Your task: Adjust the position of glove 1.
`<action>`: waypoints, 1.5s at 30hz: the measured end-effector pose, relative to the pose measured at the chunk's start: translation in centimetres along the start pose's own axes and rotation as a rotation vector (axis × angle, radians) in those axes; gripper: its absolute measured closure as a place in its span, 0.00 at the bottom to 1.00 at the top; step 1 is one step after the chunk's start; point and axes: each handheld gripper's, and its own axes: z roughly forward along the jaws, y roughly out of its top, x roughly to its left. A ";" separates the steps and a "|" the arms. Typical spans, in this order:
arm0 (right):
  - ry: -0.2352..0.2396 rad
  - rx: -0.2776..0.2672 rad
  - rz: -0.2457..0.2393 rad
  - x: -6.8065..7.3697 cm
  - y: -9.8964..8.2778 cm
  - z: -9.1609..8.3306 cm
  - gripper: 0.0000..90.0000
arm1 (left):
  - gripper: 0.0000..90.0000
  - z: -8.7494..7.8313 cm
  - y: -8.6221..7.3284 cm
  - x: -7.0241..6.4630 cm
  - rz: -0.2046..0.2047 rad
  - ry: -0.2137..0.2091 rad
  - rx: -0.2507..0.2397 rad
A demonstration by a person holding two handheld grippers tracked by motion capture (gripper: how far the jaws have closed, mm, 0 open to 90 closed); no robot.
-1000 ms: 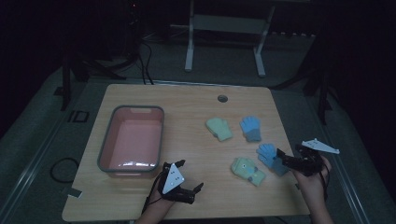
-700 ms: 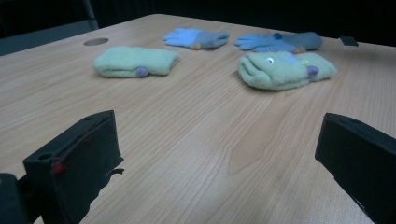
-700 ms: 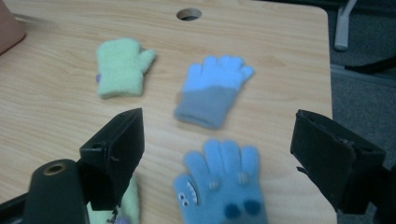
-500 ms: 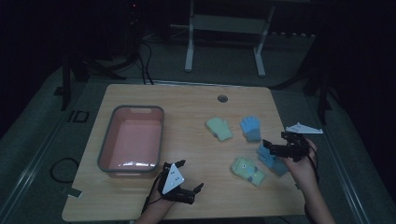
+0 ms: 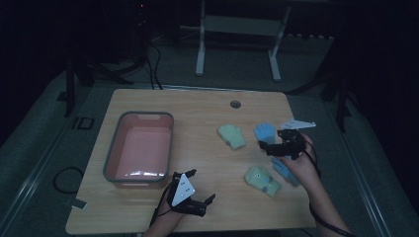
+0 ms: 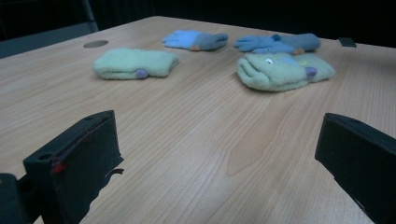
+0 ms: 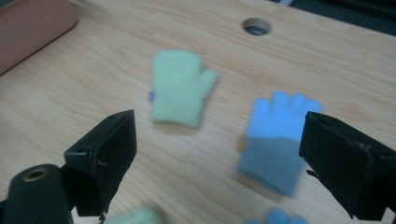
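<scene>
Four knitted pieces lie on the right half of the table: a plain green mitten (image 5: pixel 232 136) (image 7: pixel 180 88) (image 6: pixel 135 63), a blue glove (image 5: pixel 265 132) (image 7: pixel 278 140) (image 6: pixel 196 39) beside it, a green mitten with an eye (image 5: pixel 263 180) (image 6: pixel 285 70) nearer me, and a second blue glove (image 5: pixel 285 170) (image 6: pixel 275 43). My right gripper (image 5: pixel 265 147) (image 7: pixel 219 158) hovers just in front of the far blue glove. Its jaws have just been opening and stand wide apart with nothing between them. My left gripper (image 5: pixel 201 184) (image 6: pixel 219 154) rests low at the front edge, open and empty, pointing at the mittens.
A pink tray (image 5: pixel 112 148) with a grey rim stands on the left half of the table, and its corner (image 7: pixel 32 28) appears in the right gripper view. A round cable hole (image 5: pixel 235 104) (image 7: pixel 256 25) sits near the far edge. Bare wood lies between tray and mittens.
My right gripper has moved up and away from me, from the near blue glove to the far blue glove. The left gripper has stayed in place.
</scene>
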 end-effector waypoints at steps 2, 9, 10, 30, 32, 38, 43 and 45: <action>0.020 0.000 -0.015 0.2 0.5 0.7 0.15 | 0.00 0.0 0.0 0.0 -0.002 -0.002 0.000; 0.060 0.020 -0.083 1.1 2.0 3.3 0.29 | 0.00 0.0 0.0 0.0 0.000 0.000 -0.001; 0.073 0.022 -0.089 1.2 2.1 3.7 0.34 | 0.00 0.0 0.0 0.0 0.000 0.000 -0.002; 0.125 0.165 -0.178 2.0 3.6 12.4 0.74 | 0.00 -0.1 0.0 -0.1 0.011 -0.012 -0.003; 0.120 0.170 -0.199 2.0 3.6 13.2 0.73 | 0.00 -0.1 0.0 -0.1 0.009 -0.013 -0.004; 0.141 0.180 -0.220 1.3 3.4 15.2 0.72 | 0.00 -0.1 0.0 -0.1 0.006 -0.018 -0.003; 0.176 0.228 -0.244 1.2 2.9 16.7 0.72 | 0.00 -0.1 0.0 0.0 0.000 -0.022 -0.002; 0.177 0.232 -0.240 1.1 2.9 16.7 0.74 | 0.00 -0.1 0.0 0.0 0.003 -0.021 -0.002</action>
